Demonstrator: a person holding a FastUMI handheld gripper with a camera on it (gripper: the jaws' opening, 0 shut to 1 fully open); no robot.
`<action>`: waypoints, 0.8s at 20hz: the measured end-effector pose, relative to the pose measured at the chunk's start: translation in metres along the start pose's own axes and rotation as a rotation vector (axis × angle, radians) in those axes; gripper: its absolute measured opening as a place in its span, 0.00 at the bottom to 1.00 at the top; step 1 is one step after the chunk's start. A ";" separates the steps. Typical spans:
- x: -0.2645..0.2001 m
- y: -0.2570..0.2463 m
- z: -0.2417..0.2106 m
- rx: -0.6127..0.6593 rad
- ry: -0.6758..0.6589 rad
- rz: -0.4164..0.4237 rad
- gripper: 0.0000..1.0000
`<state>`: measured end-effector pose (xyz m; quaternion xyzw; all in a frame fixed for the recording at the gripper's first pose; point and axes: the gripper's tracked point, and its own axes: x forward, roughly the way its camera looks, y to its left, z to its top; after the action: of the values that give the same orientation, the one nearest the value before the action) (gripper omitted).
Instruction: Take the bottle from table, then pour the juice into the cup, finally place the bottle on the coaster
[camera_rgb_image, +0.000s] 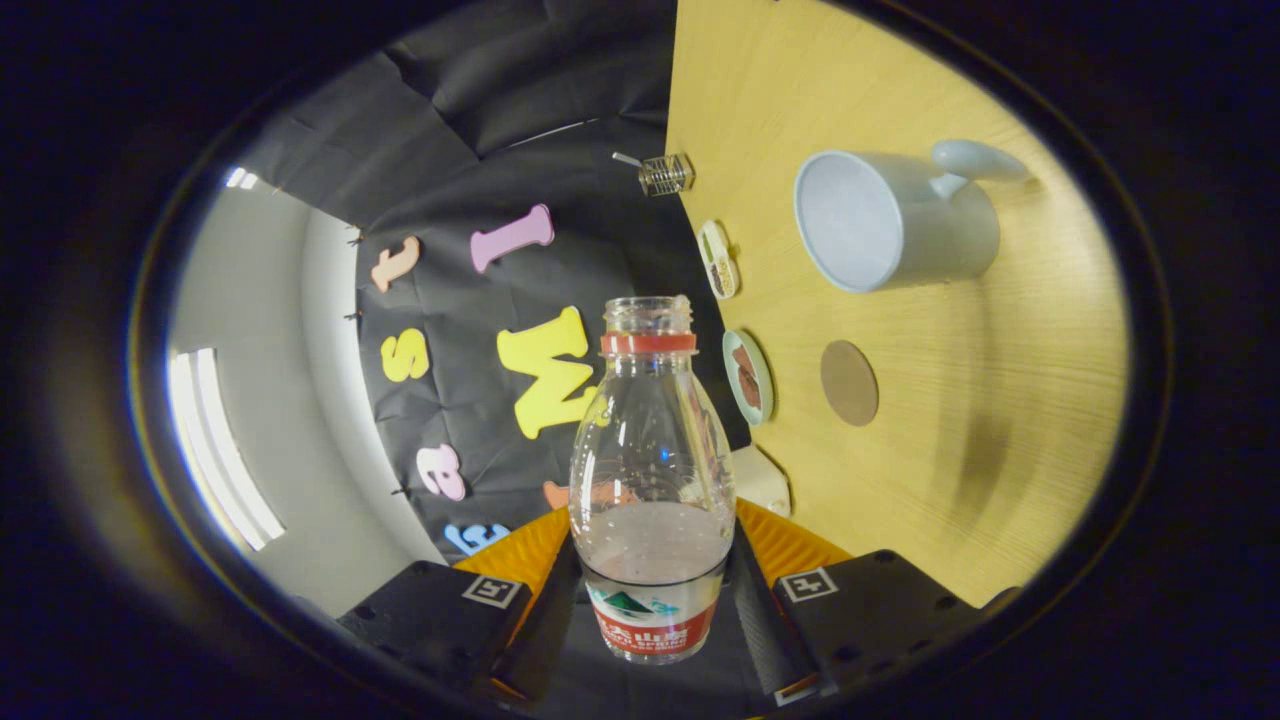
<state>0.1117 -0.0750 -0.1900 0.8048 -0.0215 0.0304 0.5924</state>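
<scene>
Between the jaws of the gripper (652, 600), a clear plastic bottle (650, 470) with a red neck ring and no cap is being pinched at its labelled base, pinkish juice sitting low inside. Beyond the bottle, on the pale wooden tabletop (1000, 400), a round brown coaster (849, 382) is lying nearest, unobstructed; a light blue mug (895, 220) is standing farther on, and two small dishes (747, 375) are lining the tabletop edge.
</scene>
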 end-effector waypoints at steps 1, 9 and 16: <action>-0.002 0.000 0.000 0.015 0.002 0.001 0.79; 0.001 0.006 0.001 0.095 0.009 0.003 0.79; -0.001 0.015 0.005 0.151 0.004 0.020 0.78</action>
<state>0.1101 -0.0842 -0.1775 0.8468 -0.0259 0.0396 0.5298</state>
